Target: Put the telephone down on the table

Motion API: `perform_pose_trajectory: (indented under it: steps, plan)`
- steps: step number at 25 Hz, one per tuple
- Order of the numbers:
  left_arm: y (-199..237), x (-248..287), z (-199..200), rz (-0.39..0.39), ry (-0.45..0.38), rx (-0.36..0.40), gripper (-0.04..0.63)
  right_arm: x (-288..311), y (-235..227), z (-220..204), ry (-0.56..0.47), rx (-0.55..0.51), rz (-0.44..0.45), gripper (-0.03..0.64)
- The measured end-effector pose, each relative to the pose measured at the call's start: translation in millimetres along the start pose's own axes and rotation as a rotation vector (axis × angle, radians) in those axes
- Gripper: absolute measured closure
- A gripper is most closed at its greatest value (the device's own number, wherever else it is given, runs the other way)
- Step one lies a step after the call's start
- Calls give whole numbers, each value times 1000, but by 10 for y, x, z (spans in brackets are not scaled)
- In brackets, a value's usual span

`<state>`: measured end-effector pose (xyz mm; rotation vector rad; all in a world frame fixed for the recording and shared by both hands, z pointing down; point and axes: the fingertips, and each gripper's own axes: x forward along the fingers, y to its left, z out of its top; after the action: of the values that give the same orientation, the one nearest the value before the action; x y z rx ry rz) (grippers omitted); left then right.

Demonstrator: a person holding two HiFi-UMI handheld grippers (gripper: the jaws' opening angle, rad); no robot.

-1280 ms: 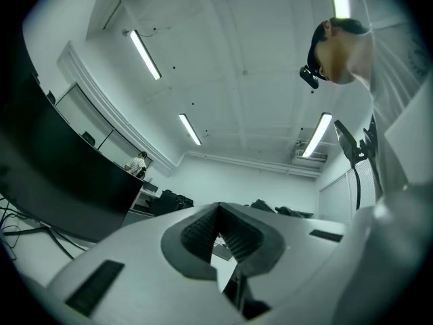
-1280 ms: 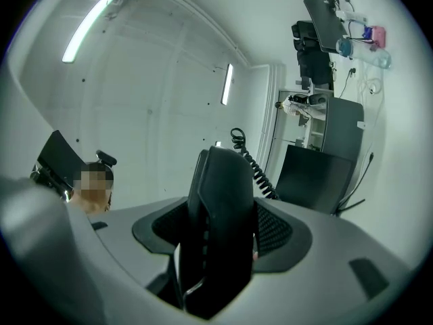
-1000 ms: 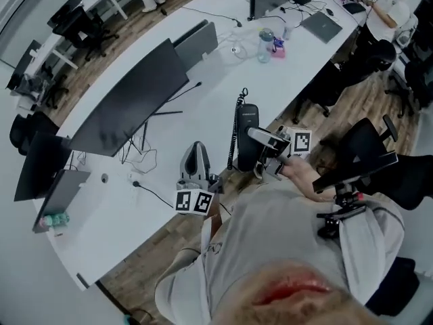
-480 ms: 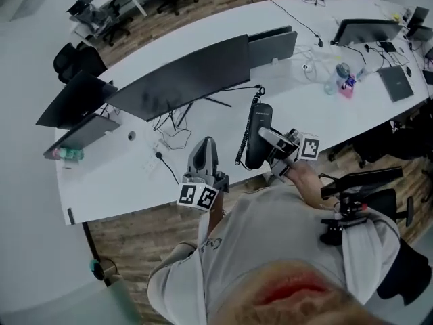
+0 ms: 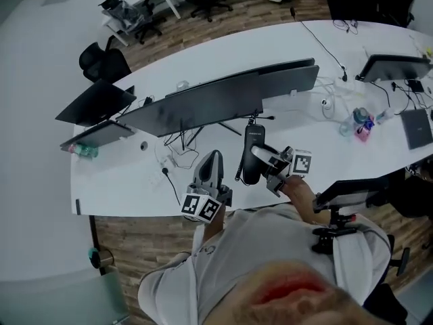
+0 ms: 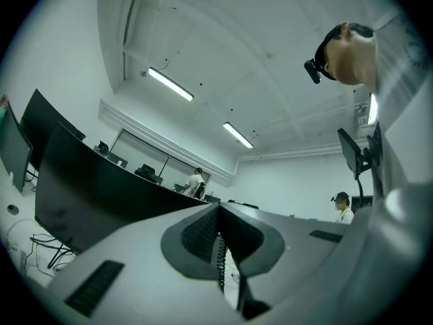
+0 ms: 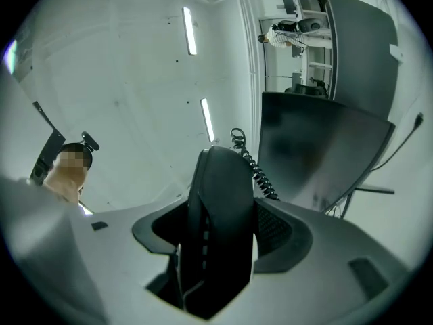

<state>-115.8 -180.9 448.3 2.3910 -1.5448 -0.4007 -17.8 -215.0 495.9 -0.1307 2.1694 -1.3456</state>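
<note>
Right gripper view: clamped by the right gripper (image 7: 222, 230) on a black plastic telephone handset (image 7: 220, 181) with coiled cord, gripped across its flanks and held upright, probably for a steady lowering. Head view: poised over a bare patch of the curved white table (image 5: 128, 185) near its front edge; touching or not, cannot tell. Just beside, left gripper (image 6: 218, 222) closed on nothing, seemingly parked clear. Close behind: wide dark monitor (image 5: 203, 103) and loose black cables (image 5: 177, 156), likely snags for the cord.

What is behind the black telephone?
Behind the black corded telephone, clamped in the right gripper's jaws, stands a wide dark monitor on the long white table. The strip of table just behind the telephone is covered by it.
</note>
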Motion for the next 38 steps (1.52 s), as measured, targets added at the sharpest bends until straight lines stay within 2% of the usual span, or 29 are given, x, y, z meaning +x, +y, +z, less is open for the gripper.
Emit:
perform_pose_trajectory:
  steps: [5,8,11,17,23,29,34,38]
  plan:
    - [-6,257,-1,3,3,16,584,8,-266,212,38,14,-39,322]
    - [29,296,56,3,-18,13,584,25,-416,209,67,4,-82,322]
    - [71,338,127,-18,-48,14,584,101,-529,167,88,-13,-88,322]
    - [222,313,261,-60,-95,16,584,174,-1080,-82,113,9,-175,324]
    - [344,264,258,-37,-100,3,584,60,-1564,-300,210,7,-293,324]
    - [539,77,263,-4,-102,-9,584,42,-2173,-756,337,-9,-406,324]
    - [577,-14,290,11,-110,-2,584,-63,-2603,-938,385,5,-486,324]
    - [685,-123,274,50,-103,-5,584,-164,-2934,-1156,438,3,-554,324]
